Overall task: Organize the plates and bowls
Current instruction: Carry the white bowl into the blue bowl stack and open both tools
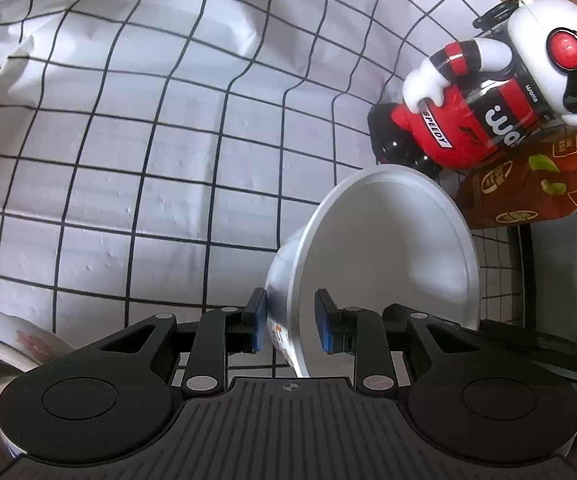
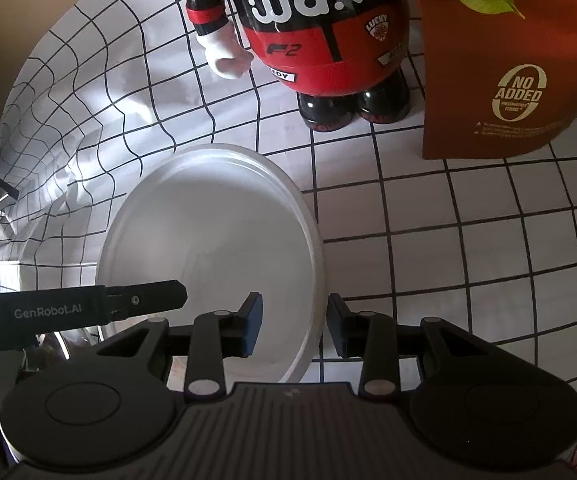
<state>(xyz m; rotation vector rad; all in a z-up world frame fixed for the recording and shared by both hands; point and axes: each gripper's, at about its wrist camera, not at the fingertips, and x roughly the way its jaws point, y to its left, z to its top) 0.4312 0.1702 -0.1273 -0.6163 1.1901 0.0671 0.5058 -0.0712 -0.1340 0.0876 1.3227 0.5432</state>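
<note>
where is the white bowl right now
The white bowl sits tilted between both grippers' fingers on the checked tablecloth, just in front of the red and black toy figure and the brown pouch.

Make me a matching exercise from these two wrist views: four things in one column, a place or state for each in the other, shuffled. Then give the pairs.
Things
1. white bowl
2. red mascot bottle
3. brown pouch
4. left gripper

Places or states
A. standing upright right of the mascot, right wrist view
B. rim between both grippers' fingers
C. labelled "waka", on black feet
D. jaws straddling the bowl's wall

Pairs: 1-B, 2-C, 3-A, 4-D
</note>
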